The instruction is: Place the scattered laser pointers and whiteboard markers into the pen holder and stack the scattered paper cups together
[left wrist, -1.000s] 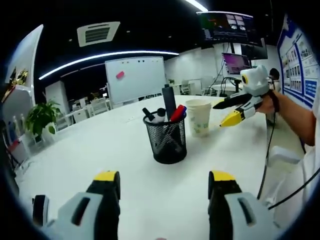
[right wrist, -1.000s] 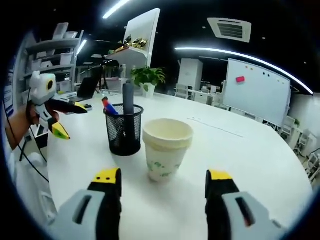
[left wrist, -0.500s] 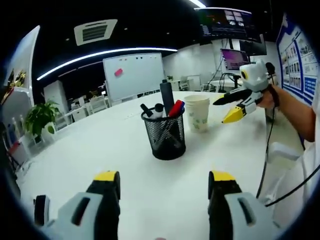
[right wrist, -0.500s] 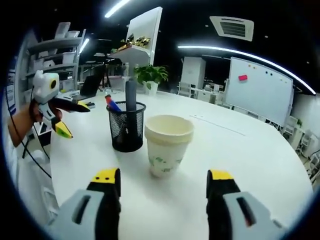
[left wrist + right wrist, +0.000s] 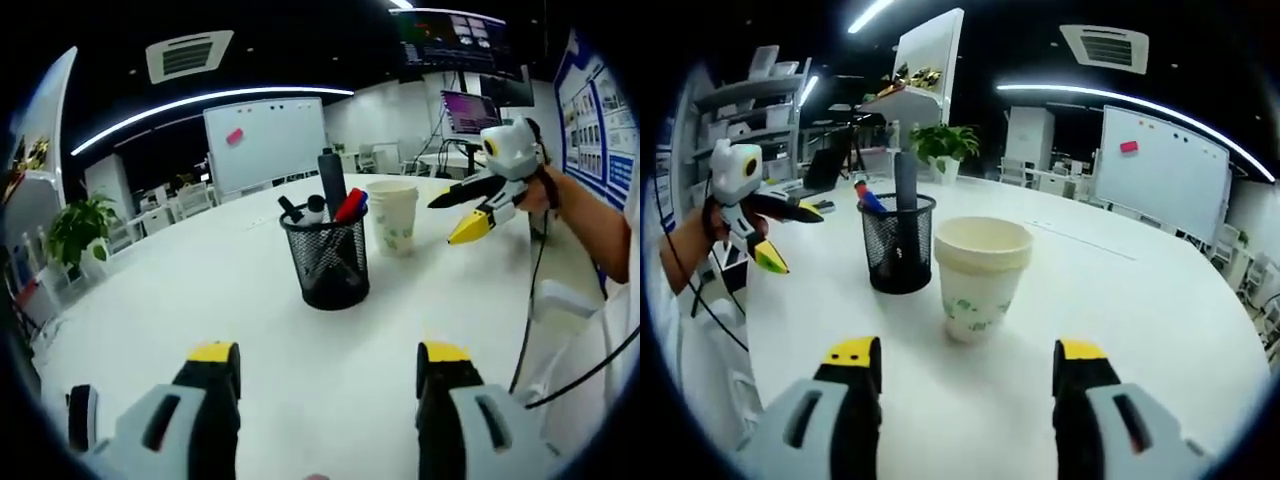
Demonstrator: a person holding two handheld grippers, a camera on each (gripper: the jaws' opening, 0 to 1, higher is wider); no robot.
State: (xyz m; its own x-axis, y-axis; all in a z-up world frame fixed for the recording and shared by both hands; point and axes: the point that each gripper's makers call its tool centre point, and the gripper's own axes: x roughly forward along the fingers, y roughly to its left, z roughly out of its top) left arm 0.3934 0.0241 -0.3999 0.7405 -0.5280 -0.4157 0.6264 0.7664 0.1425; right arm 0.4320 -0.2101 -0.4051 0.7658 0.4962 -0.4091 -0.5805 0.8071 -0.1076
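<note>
A black mesh pen holder (image 5: 327, 256) stands upright on the white table (image 5: 200, 300), with several markers and a dark pointer sticking out of it. Just behind it to the right stands a stack of paper cups (image 5: 392, 214) with a green print. My left gripper (image 5: 322, 372) is open and empty, well short of the holder. The right gripper (image 5: 470, 208) hangs open in the air beyond the cups. In the right gripper view the cup stack (image 5: 981, 276) is closest, the pen holder (image 5: 899, 245) behind it on the left. My right gripper (image 5: 960, 365) is open and empty. The left gripper (image 5: 775, 228) hovers open at far left.
A whiteboard (image 5: 264, 143) stands beyond the table and a potted plant (image 5: 78, 229) to the left. Monitors (image 5: 470, 110) sit at the back right. A person's arm (image 5: 585, 225) and a cable reach in from the right. Shelves (image 5: 750, 110) stand behind the left gripper.
Both cameras have drifted slightly, so holder and cups sit a little higher in the left gripper view and a little nearer in the right gripper view. Both grippers stay open and empty.
</note>
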